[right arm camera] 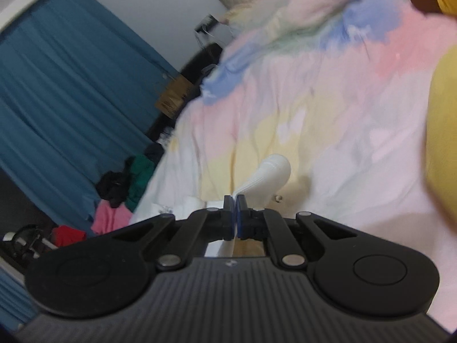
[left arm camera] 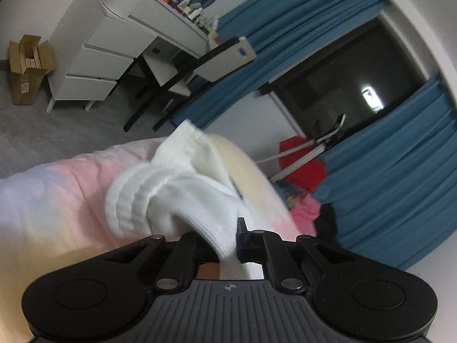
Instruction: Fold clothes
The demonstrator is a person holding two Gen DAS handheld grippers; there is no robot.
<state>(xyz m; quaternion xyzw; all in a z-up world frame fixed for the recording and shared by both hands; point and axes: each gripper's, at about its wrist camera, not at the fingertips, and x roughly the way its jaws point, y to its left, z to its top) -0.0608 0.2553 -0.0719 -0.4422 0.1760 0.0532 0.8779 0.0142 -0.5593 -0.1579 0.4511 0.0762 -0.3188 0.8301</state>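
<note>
Left gripper (left arm camera: 228,240) right up front, jaws clamped on a white sock (left arm camera: 171,188), ribbed fabric bunched up and hanging clear above the pastel bedspread (left arm camera: 57,200). Sock blurry but clearly pinched between the pads, cuff end flopping away from the jaws.

Right gripper (right arm camera: 235,217) also pinched tight, blue pads pressed together on a thin bit of white sock fabric (right arm camera: 268,177), the rest of it poking up past the fingertips over the same bedspread (right arm camera: 328,114). Can't tell whether it's the same sock or its pair.

Beyond the bedspread on the left-wrist view: white desk with drawers (left arm camera: 94,57), chair (left arm camera: 200,68) tucked at it, cardboard box (left arm camera: 25,65) on the floor beside the drawers, blue curtains (left arm camera: 385,185) around a dark window. Heap of clothes (right arm camera: 120,197) on the floor just off the bedspread's edge, pink, red, green, black. Something yellow (right arm camera: 442,143) at the bedspread's far side, too blurred to name.
</note>
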